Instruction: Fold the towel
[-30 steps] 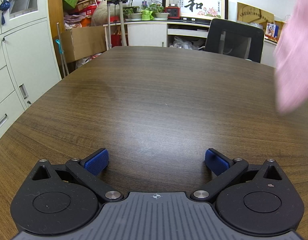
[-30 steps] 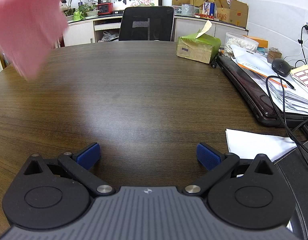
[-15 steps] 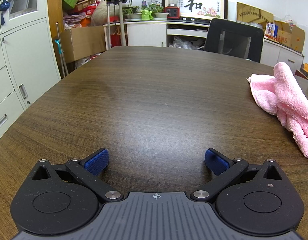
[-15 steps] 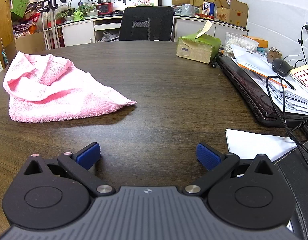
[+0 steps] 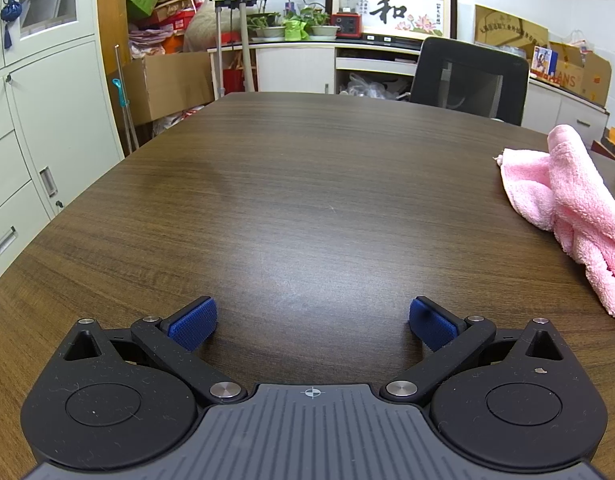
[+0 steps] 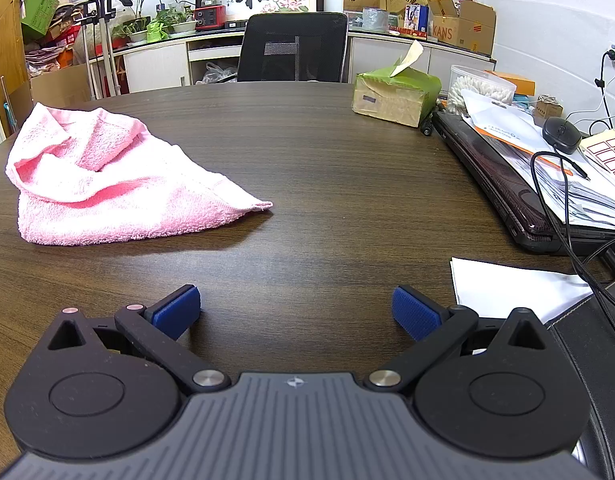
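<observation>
A pink towel (image 6: 107,188) lies crumpled in a loose heap on the dark wooden table (image 6: 327,168), one corner pointing right. In the left wrist view the towel (image 5: 567,208) lies at the far right edge. My left gripper (image 5: 312,324) is open and empty, low over the table, well left of the towel. My right gripper (image 6: 294,312) is open and empty, near the table's front, in front of and to the right of the towel.
A green tissue box (image 6: 395,94), a laptop (image 6: 507,184) with papers, a mouse (image 6: 561,138) and cables sit at the right. A white sheet (image 6: 511,292) lies by the right gripper. A black chair (image 6: 293,46) stands behind the table. Cabinets (image 5: 35,132) stand at the left.
One second ago the towel was a pink blur in the air; it has dropped onto the table and now lies still. Both grippers have stayed in place, open.
</observation>
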Demonstrator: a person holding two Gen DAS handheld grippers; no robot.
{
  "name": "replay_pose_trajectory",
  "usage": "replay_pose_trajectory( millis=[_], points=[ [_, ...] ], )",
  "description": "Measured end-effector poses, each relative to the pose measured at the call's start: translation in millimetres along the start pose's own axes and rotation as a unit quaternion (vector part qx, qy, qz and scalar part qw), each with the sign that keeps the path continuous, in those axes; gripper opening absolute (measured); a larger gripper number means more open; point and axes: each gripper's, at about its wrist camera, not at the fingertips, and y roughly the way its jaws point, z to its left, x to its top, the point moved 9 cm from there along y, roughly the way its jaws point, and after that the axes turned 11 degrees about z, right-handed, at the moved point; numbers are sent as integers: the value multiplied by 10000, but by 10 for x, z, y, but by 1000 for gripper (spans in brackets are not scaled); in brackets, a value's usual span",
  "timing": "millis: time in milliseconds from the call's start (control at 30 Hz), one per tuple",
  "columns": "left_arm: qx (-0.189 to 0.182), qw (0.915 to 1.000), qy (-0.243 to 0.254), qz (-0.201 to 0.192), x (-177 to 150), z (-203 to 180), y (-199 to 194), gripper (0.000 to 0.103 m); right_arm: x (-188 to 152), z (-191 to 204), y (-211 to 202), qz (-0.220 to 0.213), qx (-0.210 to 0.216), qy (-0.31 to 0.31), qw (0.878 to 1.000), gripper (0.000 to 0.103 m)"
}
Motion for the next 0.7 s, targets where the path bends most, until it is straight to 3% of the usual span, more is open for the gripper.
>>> replay_pose_trajectory(
  millis=[700],
  points=[
    [1, 10000, -2, 2, 6, -6, -3, 103, 17, 11, 5, -1, -55, 60, 10000, 103]
  ],
)
